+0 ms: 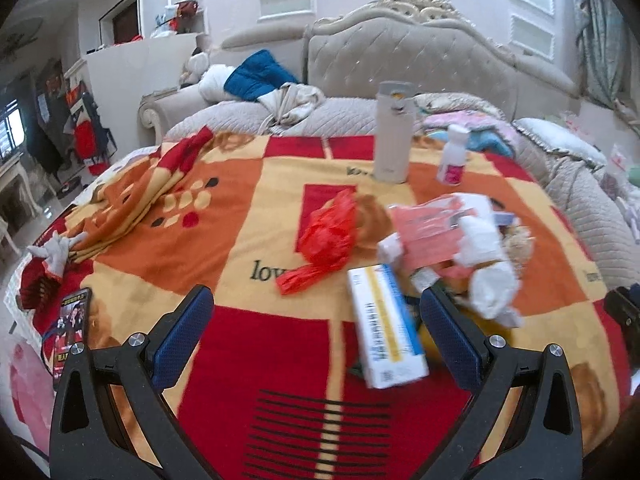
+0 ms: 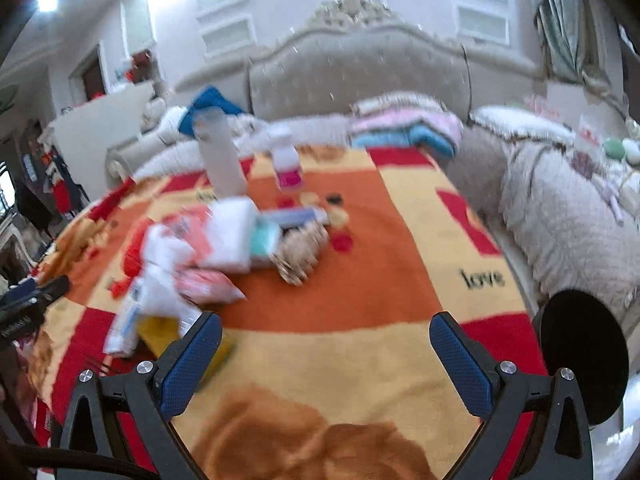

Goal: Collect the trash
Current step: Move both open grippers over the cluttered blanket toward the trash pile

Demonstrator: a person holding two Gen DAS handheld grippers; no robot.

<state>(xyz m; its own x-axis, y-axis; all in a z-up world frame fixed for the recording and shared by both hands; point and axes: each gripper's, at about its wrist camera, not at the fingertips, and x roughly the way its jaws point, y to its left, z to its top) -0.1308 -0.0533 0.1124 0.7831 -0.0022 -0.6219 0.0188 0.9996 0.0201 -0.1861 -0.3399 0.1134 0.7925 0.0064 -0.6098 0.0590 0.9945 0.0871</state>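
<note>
Left gripper (image 1: 316,320) jaws wide, holding nothing; white box (image 1: 386,326) just inside its right finger. Right gripper (image 2: 326,344) wide over bare blanket (image 2: 400,280); trash pile (image 2: 224,248) left.

The red, orange and yellow woven blanket (image 1: 248,200) looks soft and matt. On it, right of centre, a crinkled red plastic bag (image 1: 326,236) shines; nearer, a white-and-blue cardboard box (image 1: 386,326) is smooth. Far behind, a beige tufted headboard (image 1: 400,52) appears velvety.

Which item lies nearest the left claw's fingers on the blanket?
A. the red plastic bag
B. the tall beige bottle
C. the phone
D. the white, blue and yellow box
D: the white, blue and yellow box lies between the open left claw's fingers, closer than anything else.
</note>
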